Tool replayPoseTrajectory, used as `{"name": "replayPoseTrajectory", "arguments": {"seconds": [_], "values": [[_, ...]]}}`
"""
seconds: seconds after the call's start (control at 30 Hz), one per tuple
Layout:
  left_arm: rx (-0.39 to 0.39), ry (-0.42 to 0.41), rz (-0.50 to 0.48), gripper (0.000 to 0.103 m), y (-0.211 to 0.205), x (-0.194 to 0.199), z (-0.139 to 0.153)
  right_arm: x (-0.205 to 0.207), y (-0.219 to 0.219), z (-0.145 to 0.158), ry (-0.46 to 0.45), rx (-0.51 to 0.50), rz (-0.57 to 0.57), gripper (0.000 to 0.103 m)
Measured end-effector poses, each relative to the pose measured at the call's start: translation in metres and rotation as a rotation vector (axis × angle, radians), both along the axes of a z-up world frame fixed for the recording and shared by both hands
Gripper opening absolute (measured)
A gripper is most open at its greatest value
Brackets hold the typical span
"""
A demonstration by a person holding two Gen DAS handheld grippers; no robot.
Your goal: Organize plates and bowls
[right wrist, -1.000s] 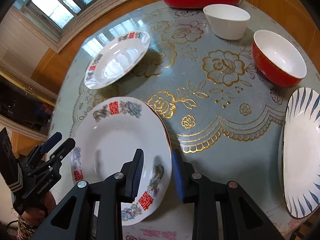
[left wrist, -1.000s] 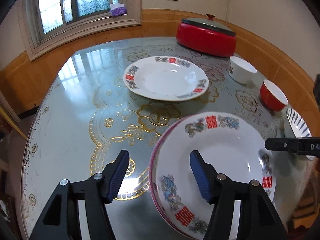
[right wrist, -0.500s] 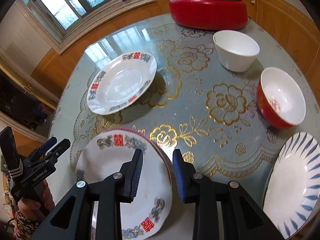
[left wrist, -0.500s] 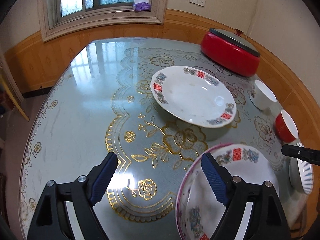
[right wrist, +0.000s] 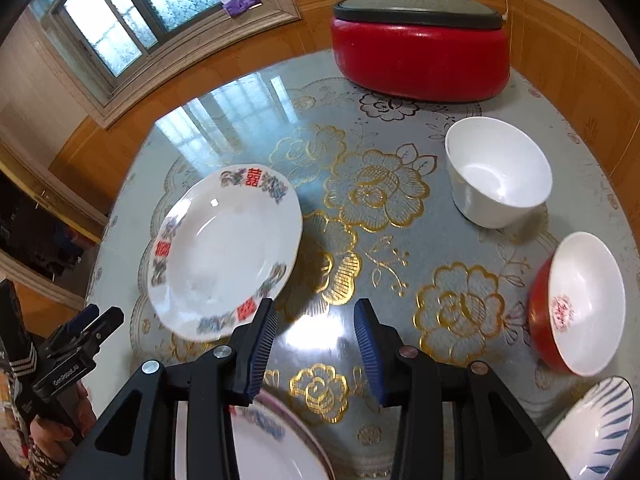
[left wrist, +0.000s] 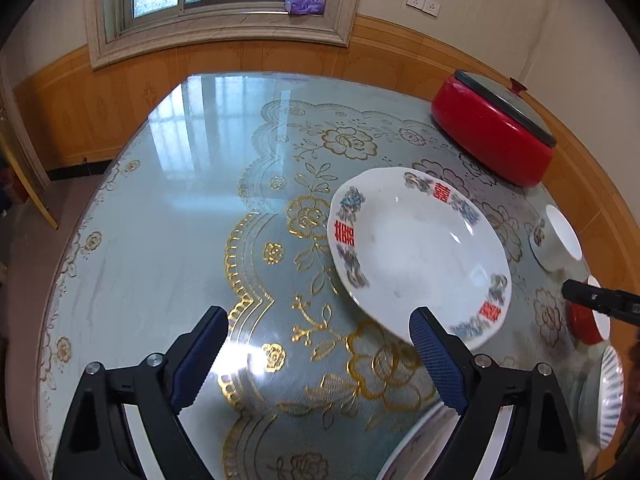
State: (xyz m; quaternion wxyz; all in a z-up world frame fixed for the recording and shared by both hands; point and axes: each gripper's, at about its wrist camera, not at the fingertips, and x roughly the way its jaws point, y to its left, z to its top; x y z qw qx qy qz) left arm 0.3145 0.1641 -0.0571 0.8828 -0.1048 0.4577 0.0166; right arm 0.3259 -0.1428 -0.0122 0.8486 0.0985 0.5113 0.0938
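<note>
A floral plate with red characters [left wrist: 416, 252] lies mid-table, also visible in the right wrist view [right wrist: 224, 252]. My left gripper [left wrist: 320, 360] hovers just short of its near rim, jaws wide and still opening, nothing between them. My right gripper [right wrist: 316, 348] is opening too, over bare tablecloth and holding nothing. A second floral plate with a pink rim [right wrist: 272, 448] sits under both grippers at the near edge [left wrist: 420, 440]. To the right stand a white bowl [right wrist: 496, 172], a red bowl [right wrist: 580, 304] and a blue-striped plate [right wrist: 596, 432].
A red lidded pot [right wrist: 420, 52] stands at the back of the round table [left wrist: 168, 240], near the wooden wall panel. The left gripper's body [right wrist: 80, 332] and a hand [right wrist: 52, 440] show at the left edge of the right wrist view. A window is behind.
Both grippers let go of the near plate's rim and moved forward over the table toward the far plate. The left jaws spread much wider; the right jaws parted.
</note>
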Motion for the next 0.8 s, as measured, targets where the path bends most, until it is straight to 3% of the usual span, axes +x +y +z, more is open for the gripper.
{"name": "replayPoseTrajectory", "arguments": {"seconds": [0.2,0.43,0.57,0.8], "values": [[-0.004,0.034,0.020,0.093,0.003,0.037,-0.012,0.044,0.007,-0.027,0.095,0.059,-0.022,0.040],[-0.060,0.084,0.050,0.093,0.011,0.070,-0.033,0.085,0.020,-0.047,0.167,0.082,-0.008,0.040],[-0.082,0.090,0.037,0.091,0.009,0.079,-0.041,0.102,0.026,-0.057,0.170,0.110,0.014,0.040],[-0.049,0.083,-0.006,0.087,-0.002,0.097,-0.047,0.117,0.040,-0.067,0.169,0.121,0.048,0.039]]}}
